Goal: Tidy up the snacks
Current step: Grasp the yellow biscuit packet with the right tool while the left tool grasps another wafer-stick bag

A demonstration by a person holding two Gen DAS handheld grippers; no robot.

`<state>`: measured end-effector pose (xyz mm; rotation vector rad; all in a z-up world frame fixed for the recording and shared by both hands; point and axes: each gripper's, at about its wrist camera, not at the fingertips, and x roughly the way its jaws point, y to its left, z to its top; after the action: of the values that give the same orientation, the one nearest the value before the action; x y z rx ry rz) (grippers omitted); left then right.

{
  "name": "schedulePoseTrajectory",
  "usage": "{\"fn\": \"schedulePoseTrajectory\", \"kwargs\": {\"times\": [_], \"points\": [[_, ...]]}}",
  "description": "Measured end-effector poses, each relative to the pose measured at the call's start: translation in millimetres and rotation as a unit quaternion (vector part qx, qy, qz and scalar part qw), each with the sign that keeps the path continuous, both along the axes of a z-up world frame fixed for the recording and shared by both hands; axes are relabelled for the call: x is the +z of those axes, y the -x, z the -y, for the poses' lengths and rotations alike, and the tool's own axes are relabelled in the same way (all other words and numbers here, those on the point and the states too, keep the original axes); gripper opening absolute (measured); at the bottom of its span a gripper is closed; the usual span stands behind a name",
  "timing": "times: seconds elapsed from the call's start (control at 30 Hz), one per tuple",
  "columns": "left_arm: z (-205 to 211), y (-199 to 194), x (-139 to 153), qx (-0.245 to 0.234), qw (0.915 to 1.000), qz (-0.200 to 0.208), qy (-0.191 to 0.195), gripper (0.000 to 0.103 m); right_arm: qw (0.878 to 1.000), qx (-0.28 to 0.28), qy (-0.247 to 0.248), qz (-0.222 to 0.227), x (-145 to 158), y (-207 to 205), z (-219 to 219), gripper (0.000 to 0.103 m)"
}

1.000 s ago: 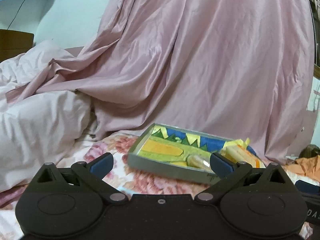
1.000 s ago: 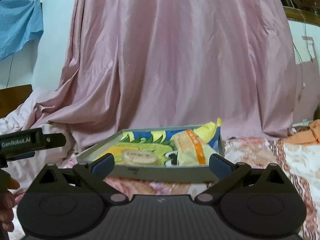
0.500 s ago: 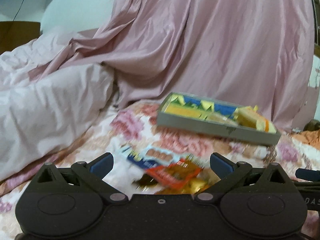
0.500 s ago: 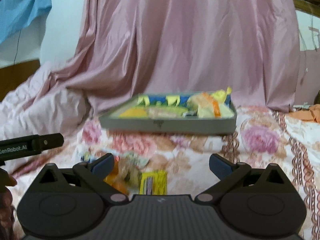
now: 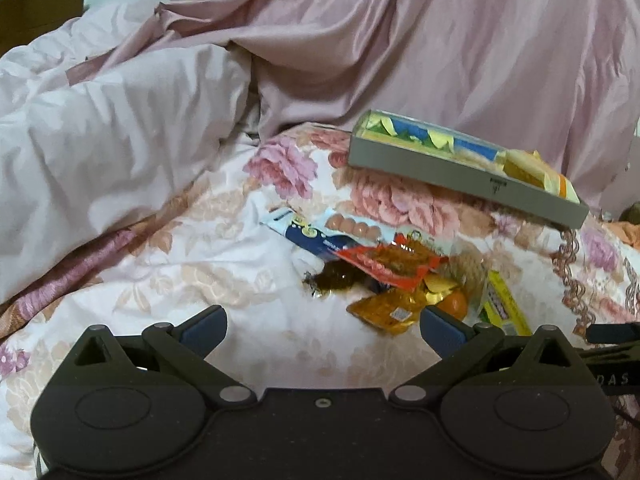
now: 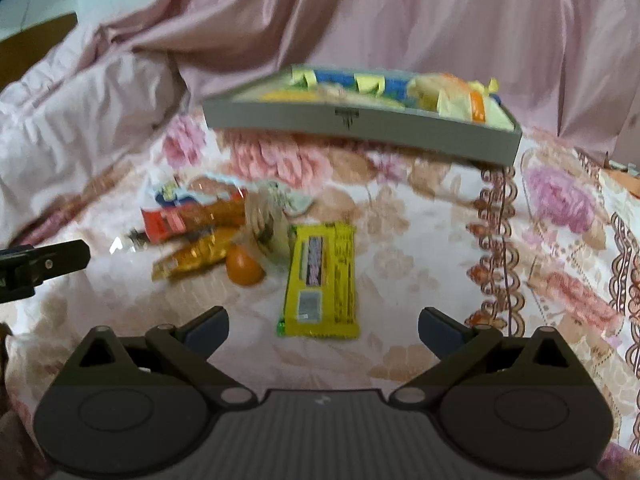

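Floral sheet now shows a snack pile (image 5: 384,276) below the tray (image 6: 360,124).
Both cameras have tilted down; left gripper (image 5: 322,330) and right gripper (image 6: 322,330) hang spread, empty, over the pile.

On the bed (image 6: 420,240), a heap of snack packets (image 6: 208,232) lies in front of the tray (image 6: 360,126), with one flat bar (image 6: 322,280) just right of the heap. More packets (image 6: 460,100) sit in the tray, and the curtain (image 6: 400,20) hangs behind it.
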<state>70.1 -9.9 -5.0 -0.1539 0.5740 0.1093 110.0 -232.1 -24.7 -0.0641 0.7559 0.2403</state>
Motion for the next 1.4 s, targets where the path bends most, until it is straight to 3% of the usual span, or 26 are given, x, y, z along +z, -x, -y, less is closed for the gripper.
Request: {"fn": "schedulePoseTrajectory", "kwargs": {"times": [0.27, 0.53, 0.73, 0.97, 1.17, 1.4], "points": [[4.4, -9.5, -3.3, -0.019, 0.9997, -0.013, -0.002, 0.102, 0.999, 0.001, 0.003, -0.040, -9.2, -9.9, -2.2, 0.103], [12.0, -28.3, 4.0, -0.038, 0.9989, -0.012, 0.024, 0.102, 0.998, -0.002, -0.003, -0.056, -11.6, -19.2, -2.1, 0.103], [22.8, -48.9, 10.3, -0.050, 0.9974, -0.009, 0.051, 0.102, 0.999, 0.022, 0.017, -0.028, -7.6, -32.8, -3.4, 0.103], [41.4, -74.4, 13.5, -0.077, 0.9942, -0.004, 0.076, 0.102, 0.993, 0.089, 0.070, 0.021, -6.0, -48.4, -4.0, 0.103], [63.0, -102.6, 7.9, -0.106, 0.9901, -0.013, 0.092, 0.102, 0.992, 0.119, 0.031, -0.016, -10.1, -58.3, 0.7, 0.103], [70.9, -131.9, -5.2, -0.092, 0.9867, -0.031, 0.131, 0.102, 0.990, 0.130, 0.025, -0.050, -23.2, -61.9, -7.5, 0.103]]}}
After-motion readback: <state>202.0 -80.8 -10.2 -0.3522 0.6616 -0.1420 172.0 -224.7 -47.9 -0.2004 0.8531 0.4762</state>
